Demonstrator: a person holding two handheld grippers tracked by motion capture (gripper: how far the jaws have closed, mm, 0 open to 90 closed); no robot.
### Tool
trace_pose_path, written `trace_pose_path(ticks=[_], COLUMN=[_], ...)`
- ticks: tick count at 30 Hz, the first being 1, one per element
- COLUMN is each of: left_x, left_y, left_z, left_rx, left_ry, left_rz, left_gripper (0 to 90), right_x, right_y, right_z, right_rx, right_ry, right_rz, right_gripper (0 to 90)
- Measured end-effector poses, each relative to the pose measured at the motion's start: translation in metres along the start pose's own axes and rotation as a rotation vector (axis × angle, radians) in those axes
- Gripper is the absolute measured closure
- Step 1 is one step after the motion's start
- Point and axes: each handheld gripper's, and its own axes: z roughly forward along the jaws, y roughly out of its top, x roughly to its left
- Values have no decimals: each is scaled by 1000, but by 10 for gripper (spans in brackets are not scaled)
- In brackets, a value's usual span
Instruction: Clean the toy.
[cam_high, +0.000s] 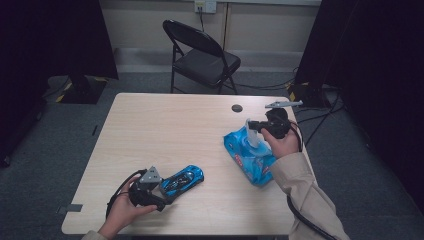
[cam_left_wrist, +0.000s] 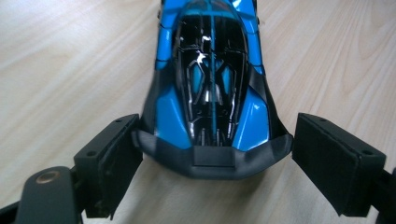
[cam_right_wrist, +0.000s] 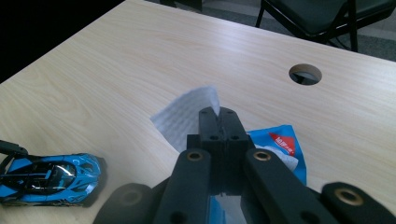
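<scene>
A toy car and a pack of wipes on a pale wood counter.

From above, the left tool sits at the tail of a shiny blue toy car, near the counter front edge; the right tool lifts a thin white wipe from a crinkly blue pack. A black folding chair stands on grey carpet behind. In the left gripper view, the pads are spread wide beside the car's smooth black rear. In the right gripper view, the tool is pressed together, pinching the bumpy wipe.
</scene>
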Motion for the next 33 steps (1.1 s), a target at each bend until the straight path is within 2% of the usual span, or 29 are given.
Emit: trace_pose_path(ticks=[1, 3, 5, 9, 13, 21, 23, 28, 33], left_x=[-1, -3, -3, -3, -1, -2, -2, -2, -3], left_y=[0, 0, 0, -3, -5, -9, -8, -8, -9], left_z=[2, 6, 9, 12, 12, 12, 13, 12, 13], left_rx=[-8, -19, -15, -22, -37, -72, -69, -70, -71], left_ry=[19, 34, 30, 54, 49, 64, 57, 69, 69], left_rz=[19, 20, 12, 22, 15, 16, 17, 18, 14], left_gripper=[161, 163, 175, 194, 238, 243, 243, 243, 244], right_x=[1, 1, 0, -2, 0, 16, 21, 33, 43], right_y=[1, 4, 6, 11, 20, 40, 47, 61, 66], right_z=[-1, -4, -8, -16, -24, -37, -42, -50, -53], right_rx=[-1, -15, -25, -48, -77, -106, -128, -143, -160], right_ry=[2, 5, 8, 18, 34, 62, 80, 119, 151], right_rz=[-3, -7, -6, 5, 6, -28, -32, -52, -71], right_gripper=[900, 900, 900, 900, 900, 900, 900, 900, 900])
